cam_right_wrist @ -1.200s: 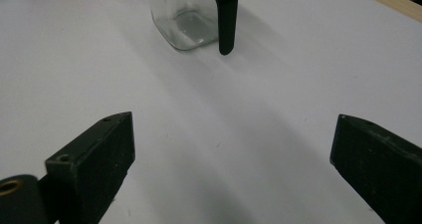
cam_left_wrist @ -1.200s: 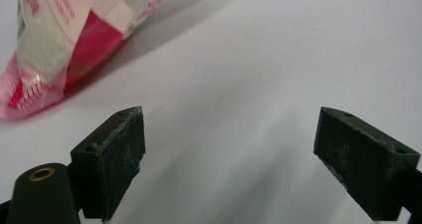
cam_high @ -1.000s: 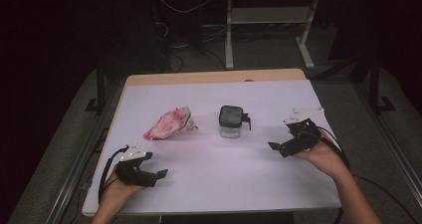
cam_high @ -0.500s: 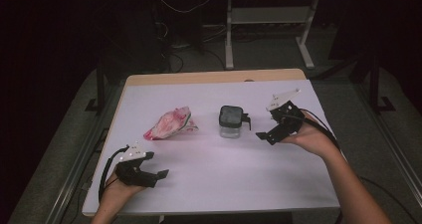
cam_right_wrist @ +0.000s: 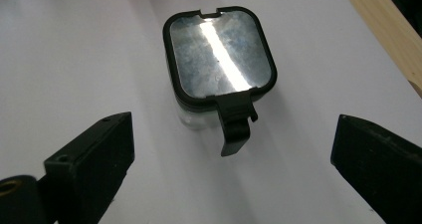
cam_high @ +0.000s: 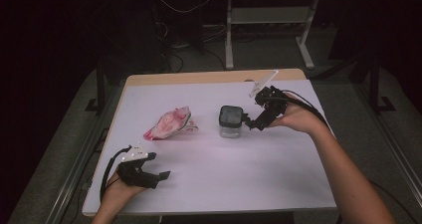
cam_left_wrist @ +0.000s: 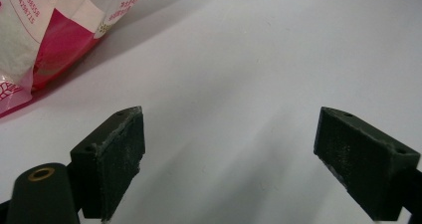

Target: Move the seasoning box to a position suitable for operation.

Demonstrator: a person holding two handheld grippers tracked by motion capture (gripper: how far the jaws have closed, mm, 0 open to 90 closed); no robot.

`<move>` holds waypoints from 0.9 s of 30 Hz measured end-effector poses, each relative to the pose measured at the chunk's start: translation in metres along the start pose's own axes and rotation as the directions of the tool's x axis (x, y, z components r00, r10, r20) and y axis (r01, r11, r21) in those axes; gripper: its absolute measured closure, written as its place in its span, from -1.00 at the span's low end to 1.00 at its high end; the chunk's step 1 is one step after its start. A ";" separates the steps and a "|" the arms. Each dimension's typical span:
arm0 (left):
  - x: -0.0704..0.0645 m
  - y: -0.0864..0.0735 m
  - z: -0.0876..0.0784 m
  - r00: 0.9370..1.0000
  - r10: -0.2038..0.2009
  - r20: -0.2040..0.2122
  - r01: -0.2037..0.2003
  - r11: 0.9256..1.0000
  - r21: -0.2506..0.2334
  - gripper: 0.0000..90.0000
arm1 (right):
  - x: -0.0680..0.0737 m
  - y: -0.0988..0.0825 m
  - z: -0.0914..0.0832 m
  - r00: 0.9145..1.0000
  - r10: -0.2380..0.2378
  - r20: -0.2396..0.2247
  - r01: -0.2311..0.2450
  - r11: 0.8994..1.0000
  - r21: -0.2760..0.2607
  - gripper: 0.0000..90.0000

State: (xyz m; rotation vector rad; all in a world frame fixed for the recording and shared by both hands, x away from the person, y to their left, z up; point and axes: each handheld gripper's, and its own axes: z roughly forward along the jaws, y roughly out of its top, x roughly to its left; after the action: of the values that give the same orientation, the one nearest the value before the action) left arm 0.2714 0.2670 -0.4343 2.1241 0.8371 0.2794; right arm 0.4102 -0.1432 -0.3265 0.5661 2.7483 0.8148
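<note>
Fingers of the right gripper point(cam_high: 252, 122) stand spread wide just beside a small clear square container with a black-rimmed lid point(cam_high: 231, 121) at the middle of the white desk point(cam_high: 278, 179), not touching it. The left gripper point(cam_high: 158, 170) rests near the desk's front-left edge, its fingers point(cam_left_wrist: 112, 159) likewise released, well apart from a crumpled pink-and-white plastic packet point(cam_high: 169, 125) left of the container.
</note>
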 end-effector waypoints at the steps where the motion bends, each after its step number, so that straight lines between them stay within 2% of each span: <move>1: 0.000 0.000 0.000 1.000 -0.001 0.002 0.001 1.000 0.000 -0.73 | -0.001 0.007 0.003 1.000 -0.024 -0.014 0.024 1.000 0.017 -0.94; 4: 0.000 0.000 0.000 1.000 0.001 0.006 -0.001 1.000 0.001 -0.73 | -0.003 0.014 0.005 0.999 -0.033 -0.020 0.033 0.999 0.029 -0.94; 6: 0.000 0.000 0.001 1.000 0.001 0.012 -0.001 1.000 0.001 -0.73 | -0.005 0.025 0.007 0.998 -0.064 -0.019 0.065 0.997 0.039 -0.94; 7: 0.000 0.000 0.001 1.000 0.005 0.014 -0.005 1.000 0.005 -0.73 | -0.005 0.025 0.007 0.998 -0.064 -0.019 0.065 0.997 0.039 -0.94; 9: -0.001 0.000 0.002 1.000 0.001 0.020 -0.001 1.000 0.012 -0.73 | -0.007 0.036 0.010 0.996 -0.079 -0.040 0.081 0.995 0.064 -0.94; 13: -0.001 -0.001 0.002 1.000 0.011 0.024 -0.012 1.000 0.012 -0.73 | -0.009 0.044 0.017 0.994 -0.094 -0.056 0.099 0.990 0.097 -0.94; 14: -0.001 -0.001 0.002 1.000 0.011 0.025 -0.011 1.000 0.011 -0.72 | -0.009 0.050 0.022 0.992 -0.103 -0.074 0.112 0.986 0.121 -0.94; 16: -0.001 -0.001 0.002 1.000 0.016 0.027 -0.016 1.000 0.014 -0.72 | -0.009 0.055 0.028 0.989 -0.130 -0.077 0.140 0.980 0.144 -0.95; 18: -0.001 -0.001 0.003 1.000 0.015 0.027 -0.015 1.000 0.013 -0.73 | -0.009 0.057 0.031 0.989 -0.127 -0.080 0.138 0.979 0.153 -0.95; 20: -0.002 -0.001 0.002 0.999 0.016 0.032 -0.016 1.000 0.015 -0.72 | -0.008 0.064 0.042 0.985 -0.149 -0.089 0.164 0.966 0.199 -0.95; 22: -0.002 -0.001 0.002 0.999 0.018 0.032 -0.019 1.000 0.018 -0.72 | -0.008 0.065 0.044 0.984 -0.150 -0.092 0.166 0.964 0.208 -0.95; 24: -0.002 -0.001 0.002 0.999 0.013 0.032 -0.014 1.000 0.018 -0.72 | -0.009 0.068 0.053 0.982 -0.148 -0.119 0.171 0.961 0.218 -0.95; 27: -0.002 -0.002 0.002 0.999 0.009 0.037 -0.010 1.000 0.018 -0.72 | -0.009 0.069 0.060 0.980 -0.157 -0.119 0.182 0.954 0.238 -0.95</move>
State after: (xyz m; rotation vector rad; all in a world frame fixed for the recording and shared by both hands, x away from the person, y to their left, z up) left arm 0.2701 0.2649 -0.4369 2.1446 0.8114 0.2377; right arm 0.4579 -0.0653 -0.3366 0.3323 2.9616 0.4744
